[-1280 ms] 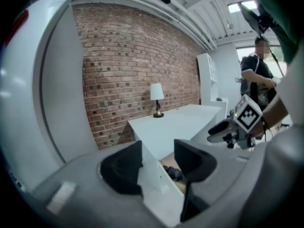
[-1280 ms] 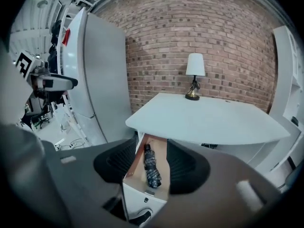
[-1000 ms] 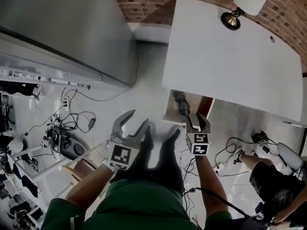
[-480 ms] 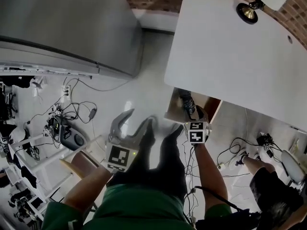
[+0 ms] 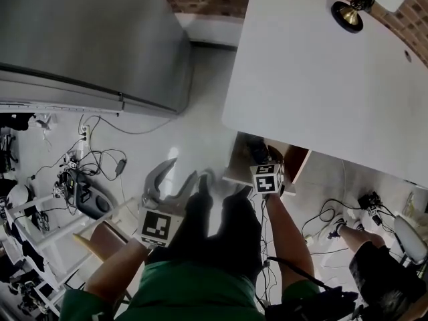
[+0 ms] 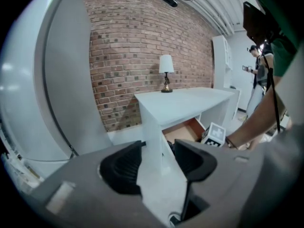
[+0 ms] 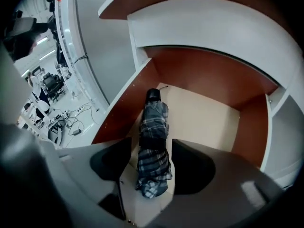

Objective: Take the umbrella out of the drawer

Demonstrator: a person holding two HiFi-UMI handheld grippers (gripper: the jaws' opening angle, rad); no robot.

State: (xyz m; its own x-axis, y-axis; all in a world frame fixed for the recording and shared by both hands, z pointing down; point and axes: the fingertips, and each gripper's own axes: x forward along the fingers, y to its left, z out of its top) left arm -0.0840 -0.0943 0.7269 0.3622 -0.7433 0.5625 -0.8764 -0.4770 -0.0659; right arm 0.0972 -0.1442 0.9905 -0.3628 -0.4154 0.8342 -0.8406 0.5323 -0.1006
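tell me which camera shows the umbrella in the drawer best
The right gripper view: the folded plaid umbrella lies full length in the open drawer, along its left wall. The head view catches only a dark sliver of it under the table edge. The left gripper view shows the drawer, but the umbrella can't be made out.

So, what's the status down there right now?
Right gripper open, jaws just widened, umbrella between them, not gripped. Umbrella lying in open drawer. Left gripper open, empty. Nothing in the way.

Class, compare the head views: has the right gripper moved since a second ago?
Yes. The right gripper has closed in on the drawer; its fingers, just opening, flank the umbrella.
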